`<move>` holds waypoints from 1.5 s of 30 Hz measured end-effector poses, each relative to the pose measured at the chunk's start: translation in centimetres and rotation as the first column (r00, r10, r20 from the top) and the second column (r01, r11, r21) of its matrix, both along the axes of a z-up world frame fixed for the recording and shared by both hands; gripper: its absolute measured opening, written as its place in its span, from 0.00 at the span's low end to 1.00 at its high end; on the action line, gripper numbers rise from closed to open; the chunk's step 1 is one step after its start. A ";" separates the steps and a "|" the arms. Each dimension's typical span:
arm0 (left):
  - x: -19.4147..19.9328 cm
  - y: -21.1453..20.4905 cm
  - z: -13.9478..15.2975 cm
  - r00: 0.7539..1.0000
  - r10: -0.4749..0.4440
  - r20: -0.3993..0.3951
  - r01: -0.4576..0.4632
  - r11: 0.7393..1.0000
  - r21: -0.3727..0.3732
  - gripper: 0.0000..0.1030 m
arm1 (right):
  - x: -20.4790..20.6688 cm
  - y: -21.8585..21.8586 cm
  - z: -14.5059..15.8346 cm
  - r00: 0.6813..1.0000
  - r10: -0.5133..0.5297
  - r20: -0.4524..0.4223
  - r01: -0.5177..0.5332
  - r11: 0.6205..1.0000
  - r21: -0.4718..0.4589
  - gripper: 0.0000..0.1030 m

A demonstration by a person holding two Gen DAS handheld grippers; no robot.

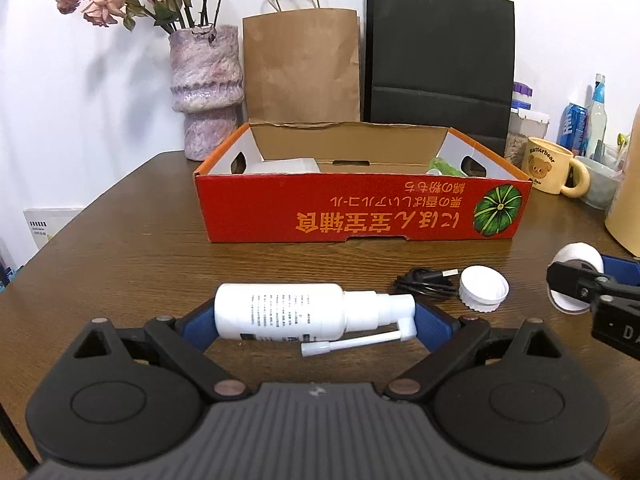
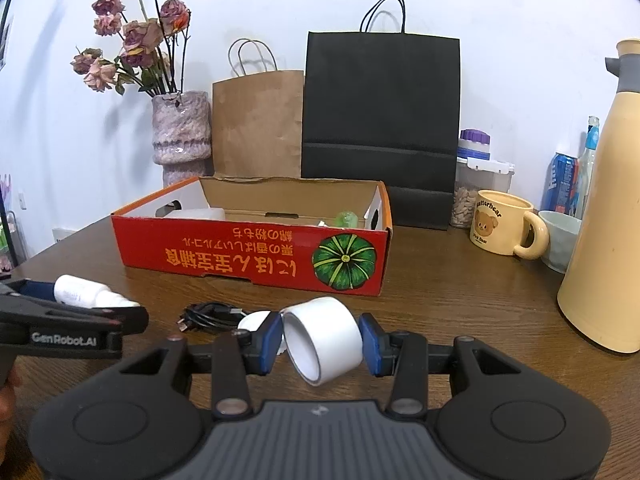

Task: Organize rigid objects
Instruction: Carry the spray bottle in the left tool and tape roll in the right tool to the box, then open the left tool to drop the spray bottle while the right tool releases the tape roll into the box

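Currently: spray bottle point(image 1: 280, 316), white plastic, light, stiff, smooth, lying lower centre between the wide-apart left tongs point(image 1: 308, 320); whether their pads touch it cannot be told. Best held end to end. Tape roll point(image 2: 322, 338), rigid, clamped in right tongs point(image 2: 320, 340). Red box point(image 1: 360, 204) beyond, on worktop point(image 1: 120, 264).

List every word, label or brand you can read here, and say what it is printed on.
"Butterbear": cream ceramic mug with a bear picture.
"GenRobot.AI": black left gripper, as seen from the right wrist.
Orange Japanese print, upside down: red cardboard box with a green pumpkin picture; not transcribed.
Small label print: white plastic spray bottle; too small.
Blue drink bottles: blurred.
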State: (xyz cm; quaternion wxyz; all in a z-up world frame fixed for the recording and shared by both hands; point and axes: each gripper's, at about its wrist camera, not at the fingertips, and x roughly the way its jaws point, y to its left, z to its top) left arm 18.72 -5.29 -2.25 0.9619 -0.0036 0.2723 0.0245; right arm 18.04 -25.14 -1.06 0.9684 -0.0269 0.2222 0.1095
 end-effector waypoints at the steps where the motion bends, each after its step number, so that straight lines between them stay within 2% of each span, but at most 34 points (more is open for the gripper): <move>1: -0.1 0.0 0.1 1.000 -0.002 0.003 0.002 1.000 -0.002 0.96 | 0.0 0.0 0.0 1.000 0.001 0.001 -0.001 1.000 0.001 0.40; 11: -0.9 0.3 2.8 0.997 -0.006 0.072 0.009 0.999 -0.037 0.96 | -0.4 0.5 1.3 0.999 -0.004 0.053 0.003 1.000 0.009 0.40; 23: 0.7 0.9 5.5 0.993 0.011 0.119 -0.003 0.997 -0.073 0.96 | 0.4 1.5 3.2 0.994 -0.020 0.109 0.018 1.000 0.023 0.40; 31: 2.4 1.2 7.3 0.987 0.040 0.155 -0.027 0.996 -0.085 0.96 | 2.2 2.7 4.9 0.989 -0.023 0.143 0.019 0.999 0.028 0.40; 37: 4.0 1.8 8.5 0.981 0.064 0.182 -0.041 0.991 -0.130 0.96 | 4.1 3.7 6.0 0.985 -0.036 0.170 0.030 0.999 0.038 0.40; 45: 6.9 2.6 8.5 0.981 0.087 0.176 -0.062 0.988 -0.145 0.96 | 6.9 4.3 6.2 0.984 -0.041 0.175 0.035 0.999 0.042 0.40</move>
